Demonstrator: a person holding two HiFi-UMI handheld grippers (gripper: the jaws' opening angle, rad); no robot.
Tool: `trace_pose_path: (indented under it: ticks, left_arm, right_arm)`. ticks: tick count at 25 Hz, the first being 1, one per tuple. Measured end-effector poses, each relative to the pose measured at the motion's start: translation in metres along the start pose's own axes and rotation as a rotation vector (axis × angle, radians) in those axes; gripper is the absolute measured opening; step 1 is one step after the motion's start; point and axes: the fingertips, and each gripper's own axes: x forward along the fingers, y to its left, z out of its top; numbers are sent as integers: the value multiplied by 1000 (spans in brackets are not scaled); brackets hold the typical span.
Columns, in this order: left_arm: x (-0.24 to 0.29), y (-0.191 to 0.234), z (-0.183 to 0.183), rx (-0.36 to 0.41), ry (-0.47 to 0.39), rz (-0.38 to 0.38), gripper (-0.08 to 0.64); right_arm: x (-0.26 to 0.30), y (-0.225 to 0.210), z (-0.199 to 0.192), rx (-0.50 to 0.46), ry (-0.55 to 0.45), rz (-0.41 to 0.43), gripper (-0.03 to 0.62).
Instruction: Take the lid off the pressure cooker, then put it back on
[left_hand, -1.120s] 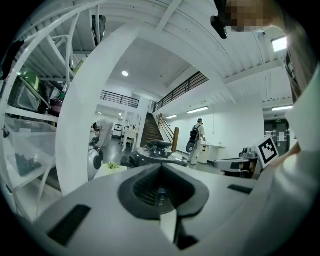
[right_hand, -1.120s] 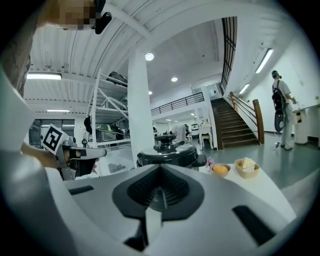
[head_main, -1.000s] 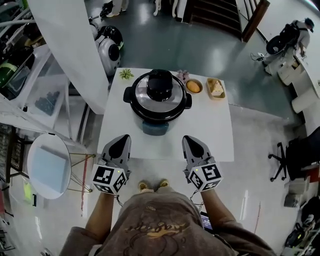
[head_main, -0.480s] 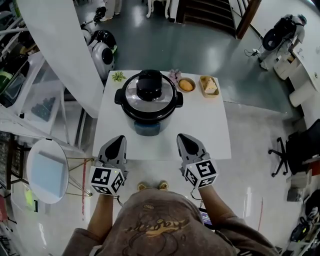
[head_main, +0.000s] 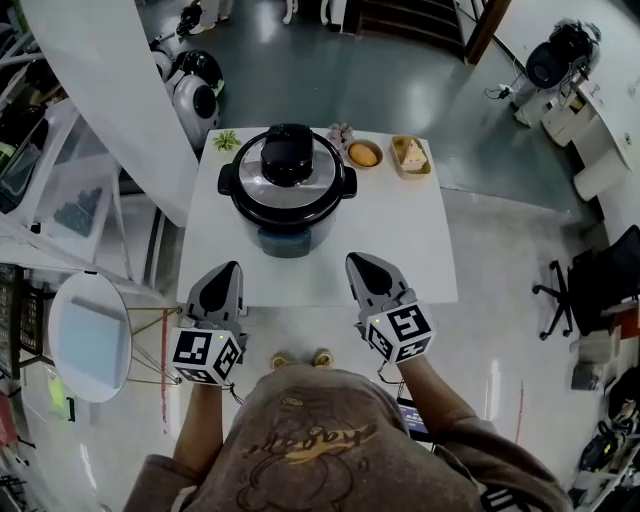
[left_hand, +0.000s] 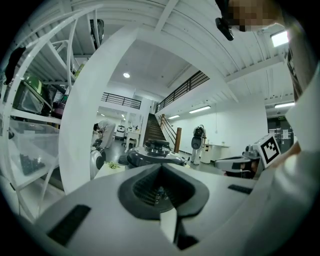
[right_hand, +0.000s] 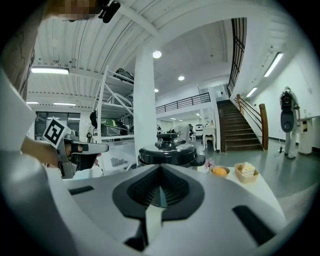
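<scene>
Though near the pressure cooker (head_main: 287, 190), left claw (head_main: 227, 270), right claw (head_main: 356, 262): closed, empty.

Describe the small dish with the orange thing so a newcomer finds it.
Start at the white table with the big pressure cooker on it. Along the far edge, right of the cooker, sits the dish: round, holding something orange, while the tray beside it is rectangular with pale contents.

A white square table (head_main: 410, 260) carries a round, lidded black-and-steel pressure cooker (head_main: 288, 190) ahead between the left gripper (head_main: 229, 270) and right gripper (head_main: 356, 263), a green leafy sprig (head_main: 226, 141) far beyond the left one, and a pinkish bloom (head_main: 340, 133), an orange-filled round bowl (head_main: 364, 155) and a tan square tray of pale food (head_main: 411, 156) far beyond the right one.
</scene>
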Motion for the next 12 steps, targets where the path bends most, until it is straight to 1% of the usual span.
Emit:
trace_pose_path:
  ticks: [4, 8, 12]
  left_arm:
    - [0, -3, 1, -1, -5, -2, 5]
    - [0, -8, 1, -2, -5, -7, 5]
    - [2, -14, -2, -27, -10, -18, 5]
  right_arm:
    - [-1, 1, 2, -19, 8, 19, -6]
    - [-1, 0, 6, -16, 2, 28, -6]
    - [-1, -1, 6, -23, 5, 39, -6]
